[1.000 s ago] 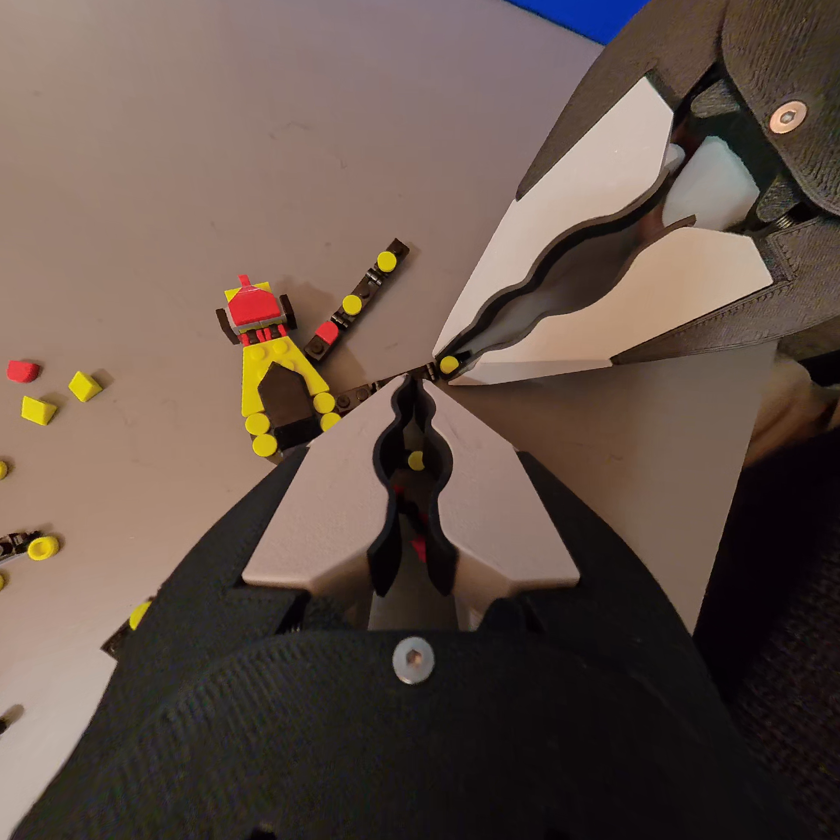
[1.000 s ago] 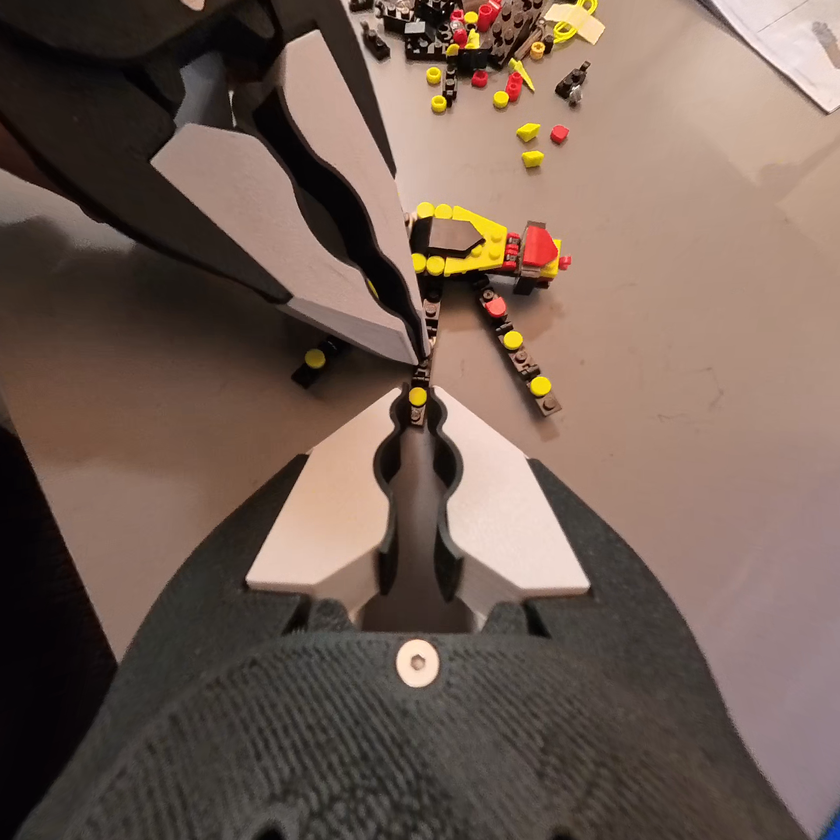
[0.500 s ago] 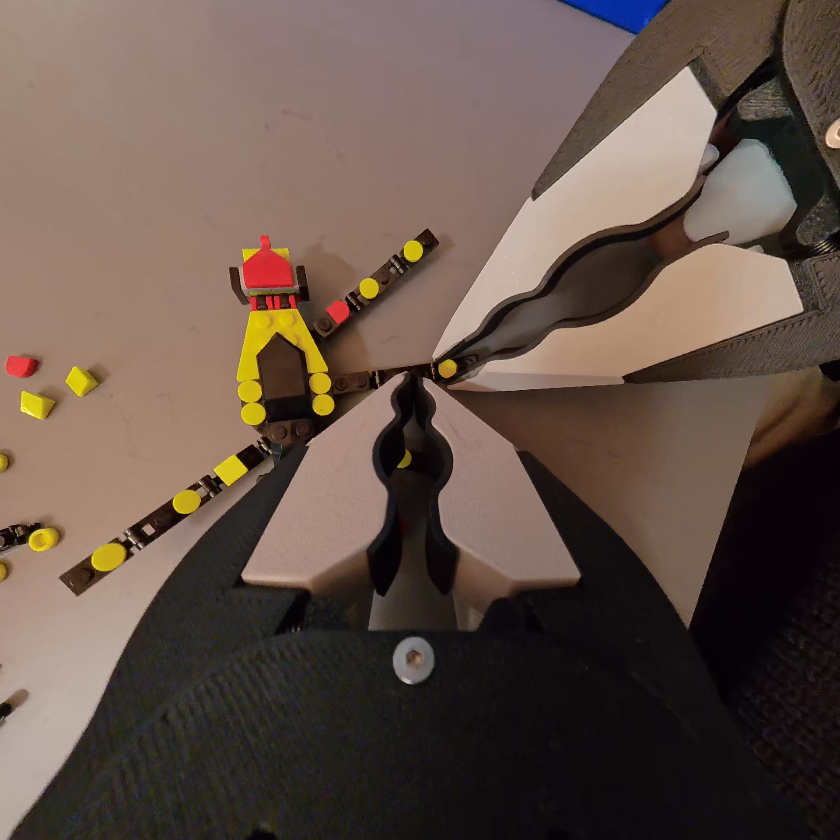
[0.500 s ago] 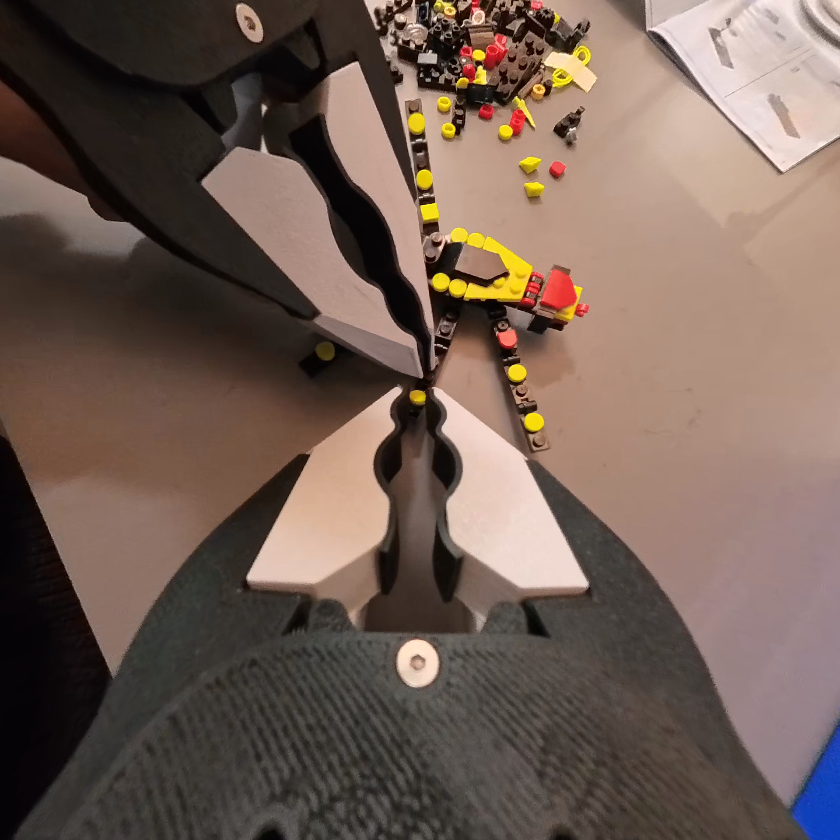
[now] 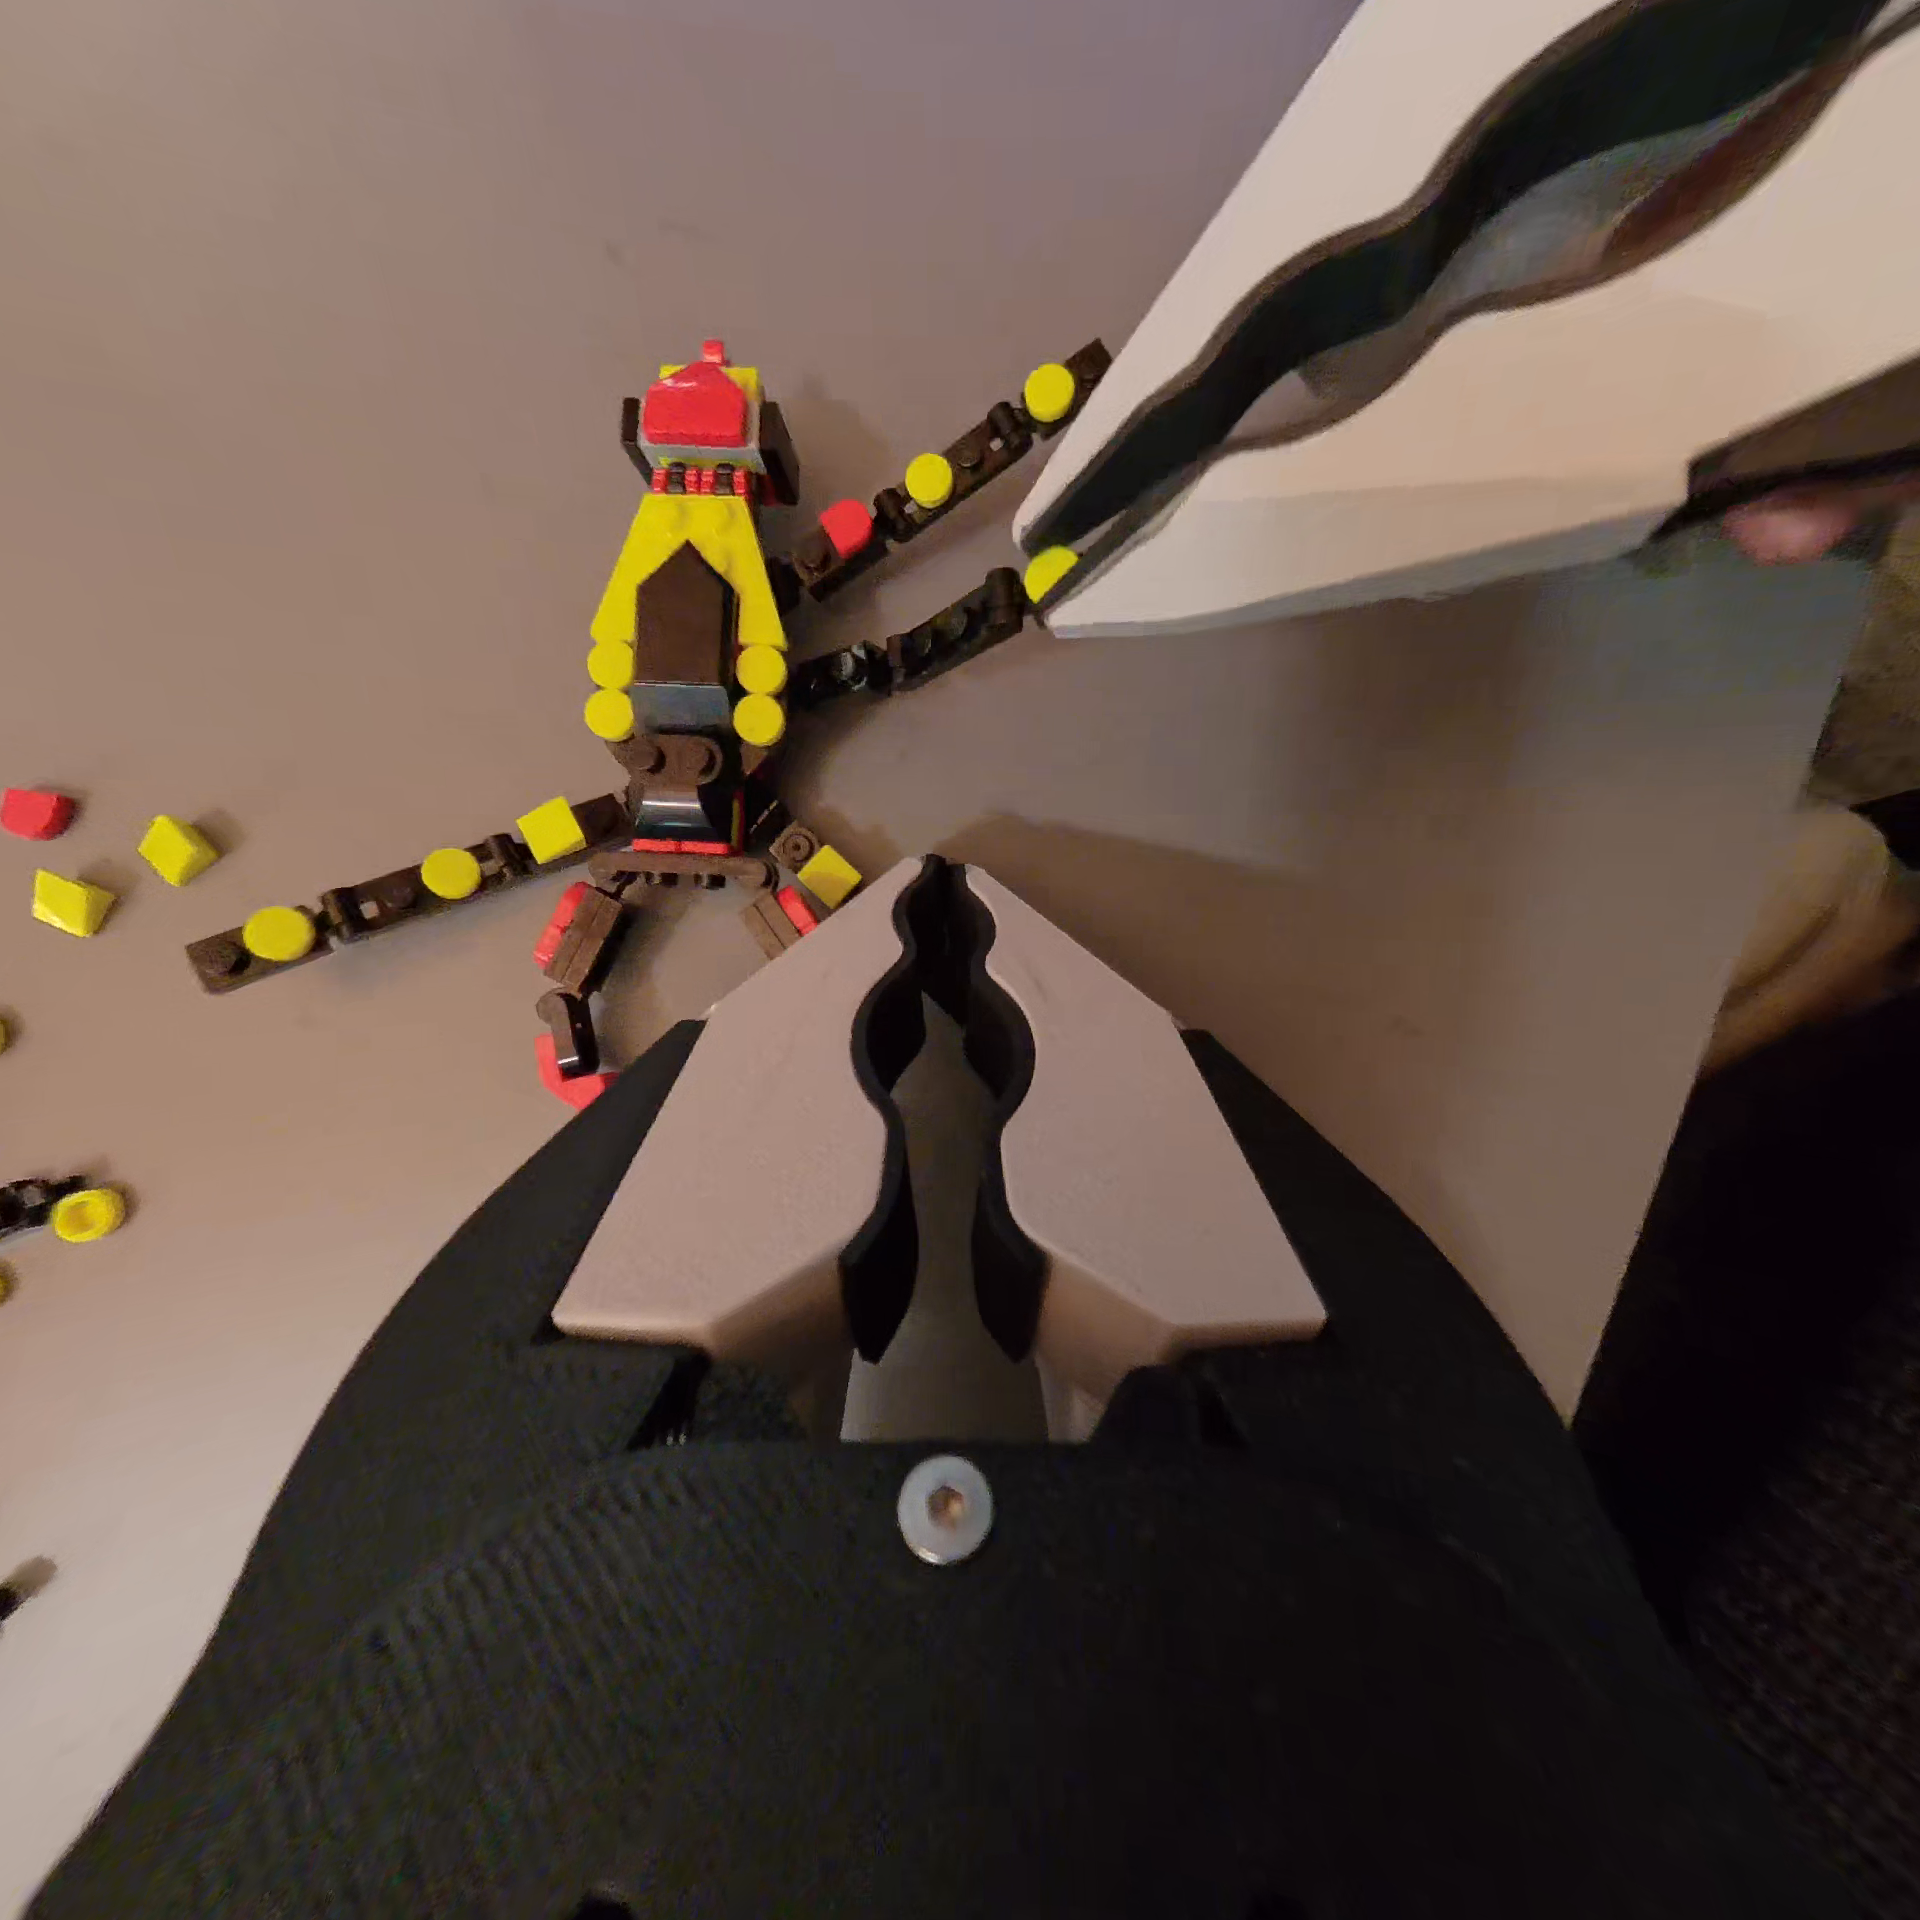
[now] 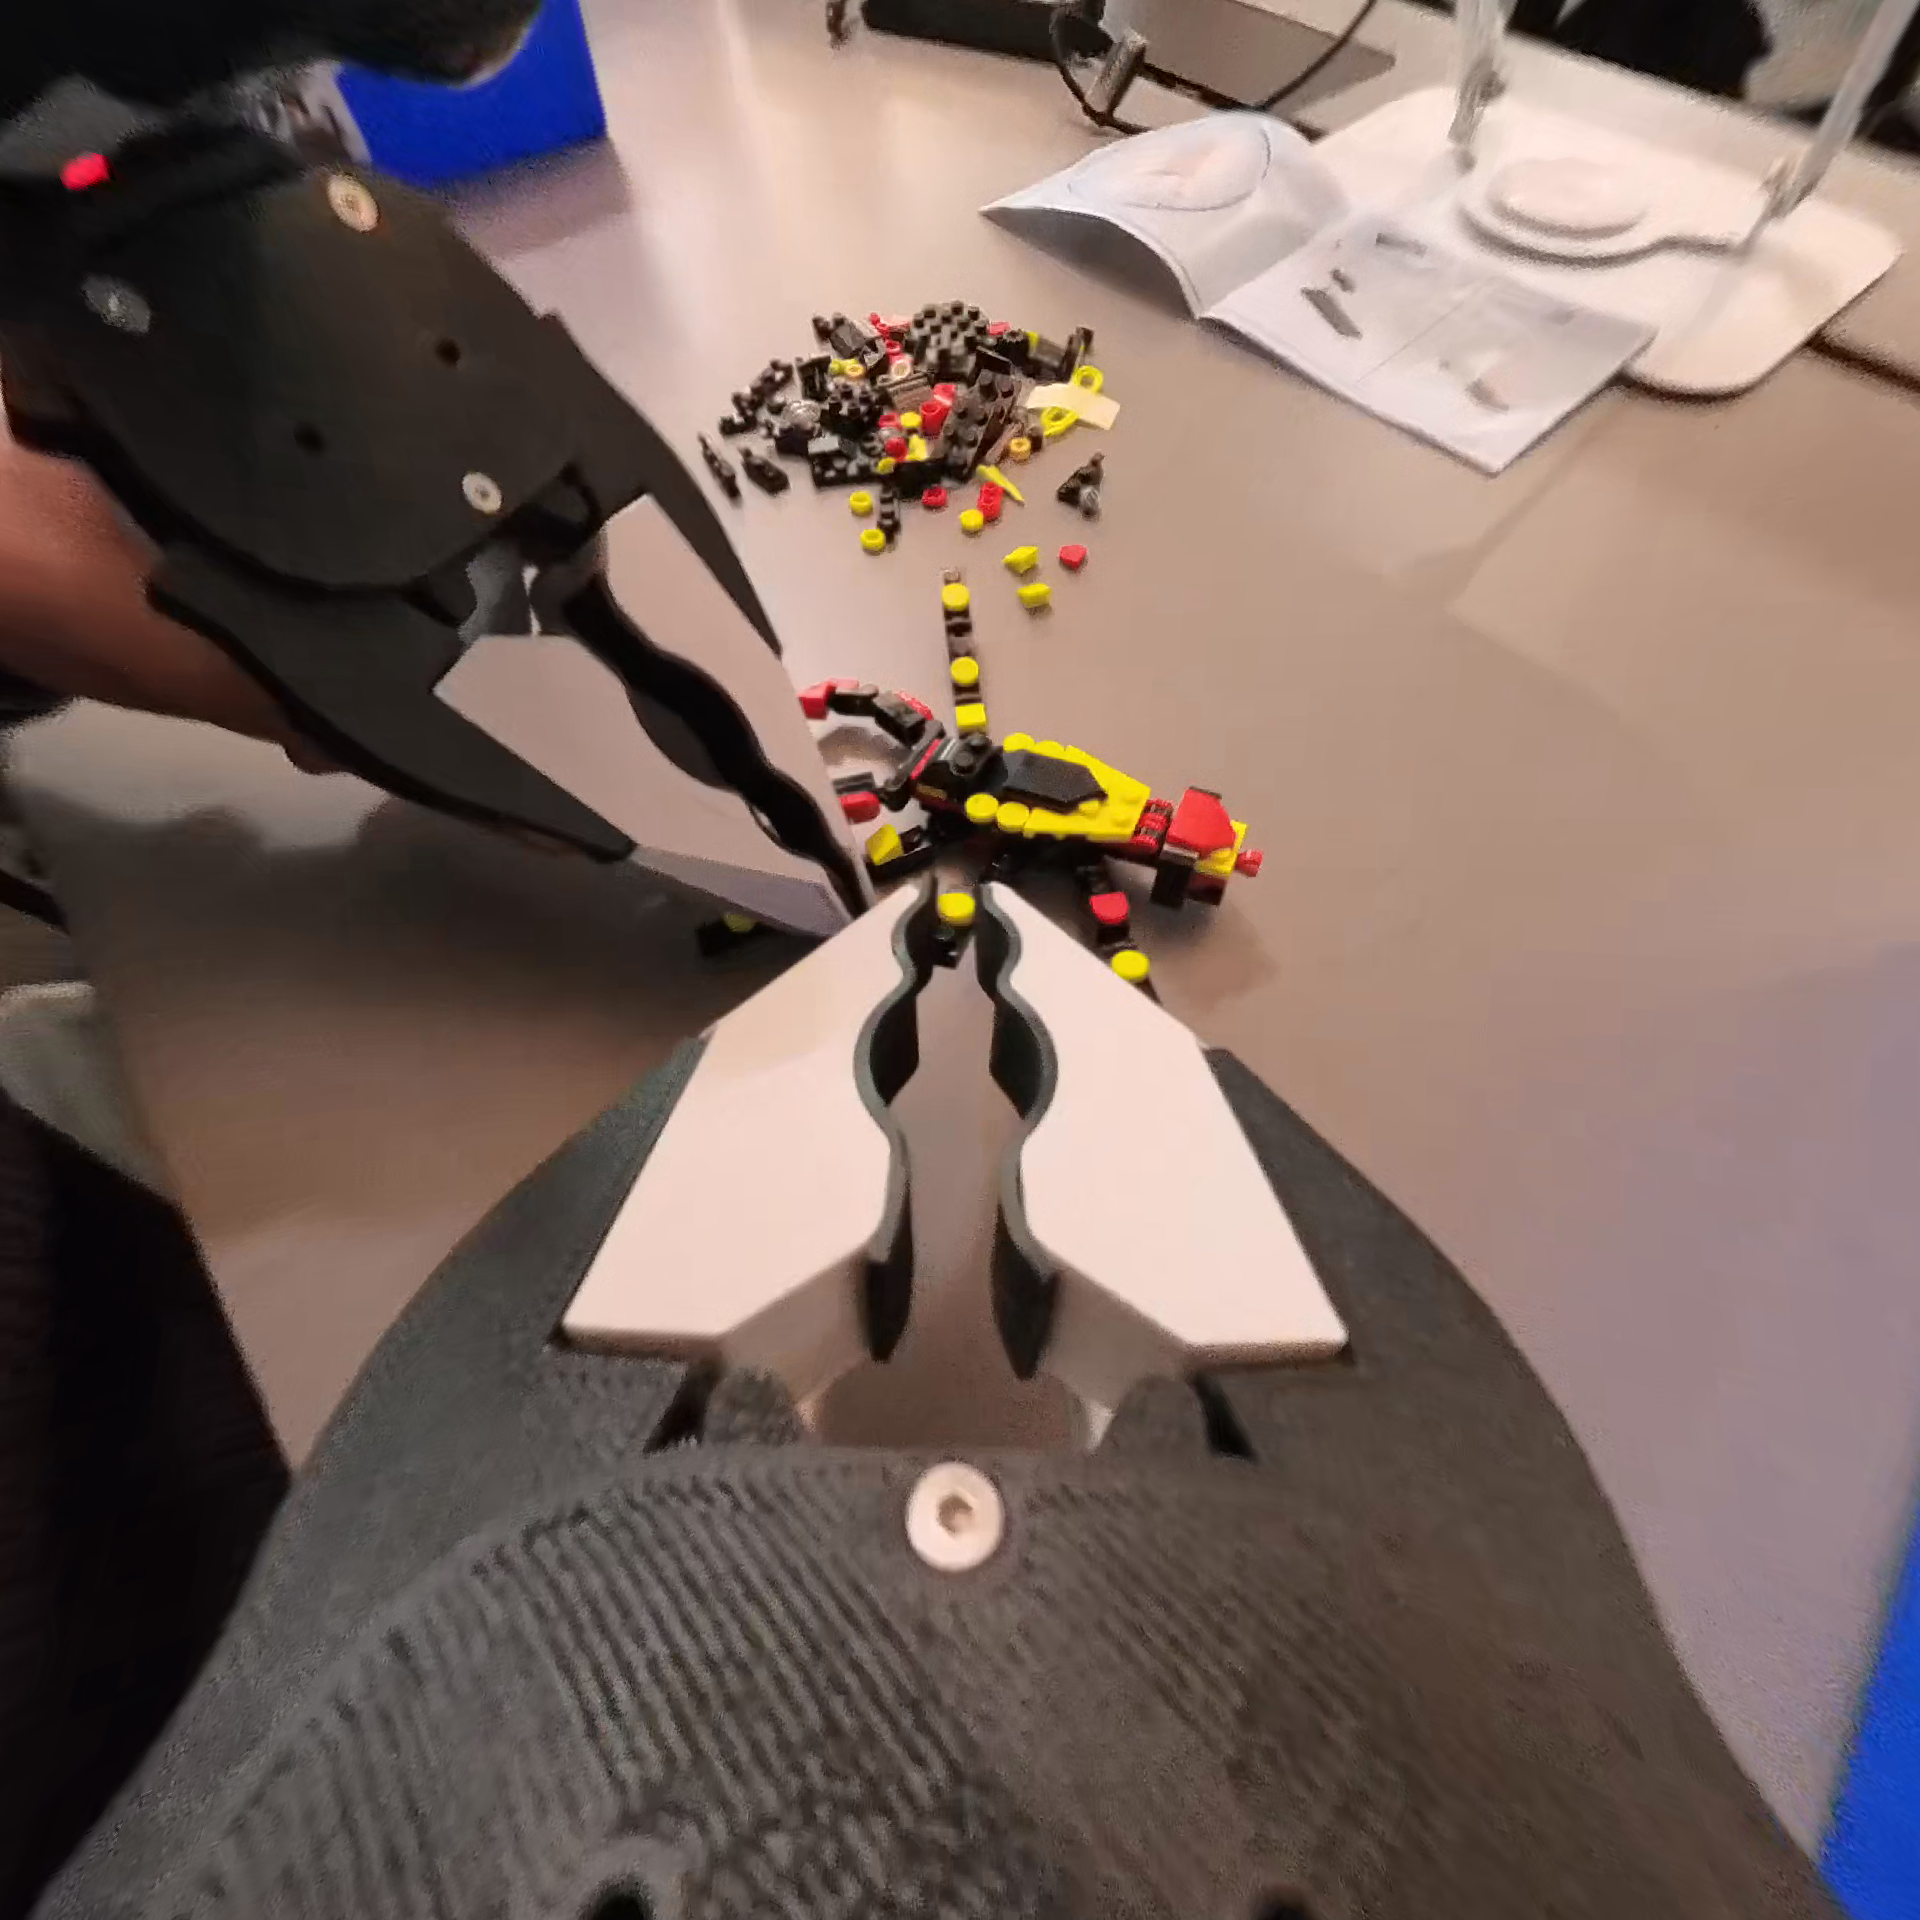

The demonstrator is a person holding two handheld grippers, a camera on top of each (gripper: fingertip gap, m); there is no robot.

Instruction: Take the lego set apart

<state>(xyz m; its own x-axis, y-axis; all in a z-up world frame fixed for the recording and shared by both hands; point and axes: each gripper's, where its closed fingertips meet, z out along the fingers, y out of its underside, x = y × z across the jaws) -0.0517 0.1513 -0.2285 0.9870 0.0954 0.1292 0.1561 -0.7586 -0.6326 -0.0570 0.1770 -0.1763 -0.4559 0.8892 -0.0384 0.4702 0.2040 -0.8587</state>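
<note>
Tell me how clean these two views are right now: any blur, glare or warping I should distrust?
Left wrist view: right gripper smeared by motion blur at upper right, lego model sharp, warm dim light with soft shadows. Right wrist view: left gripper slightly blurred, loose piece pile soft, pale sheen on the table, wide-angle bending toward the edges.

Warm, dim lighting is observed; motion blur is seen at the upper right, wide-angle distortion at edges; soft shadows are cast on the desk (image 5: pixel 312 260).
</note>
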